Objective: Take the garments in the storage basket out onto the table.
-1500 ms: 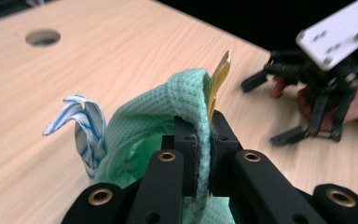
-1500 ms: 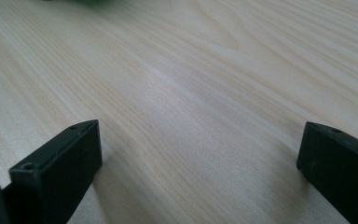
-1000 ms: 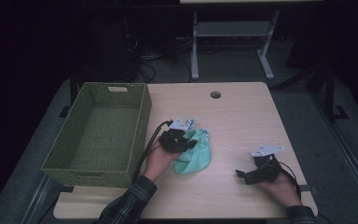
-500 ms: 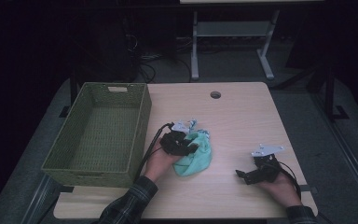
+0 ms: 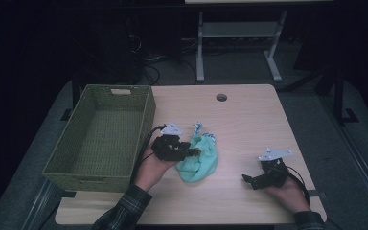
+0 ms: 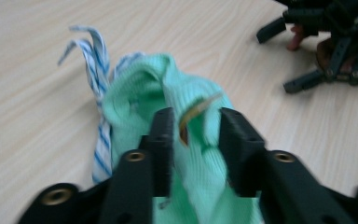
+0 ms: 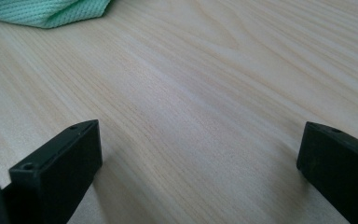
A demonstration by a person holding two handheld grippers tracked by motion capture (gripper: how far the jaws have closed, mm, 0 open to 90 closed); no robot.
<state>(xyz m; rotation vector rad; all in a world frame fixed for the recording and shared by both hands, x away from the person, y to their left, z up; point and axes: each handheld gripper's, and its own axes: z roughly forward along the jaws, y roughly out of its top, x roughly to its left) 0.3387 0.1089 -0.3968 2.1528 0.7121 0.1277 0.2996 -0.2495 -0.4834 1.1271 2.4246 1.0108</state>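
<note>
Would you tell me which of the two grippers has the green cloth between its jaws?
The left gripper, beside the basket: its jaws straddle the green cloth. The right gripper has bare table between its jaws.

The high view is dim, with darkness beyond the desk's (image 5: pixel 249 120) edges. The gripper views are brighter. The left gripper view is motion-blurred.

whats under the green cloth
A blue-and-white striped cloth pokes out from under the green cloth at its far edge; how far it runs underneath is covered. The rest lies on the table.
</note>
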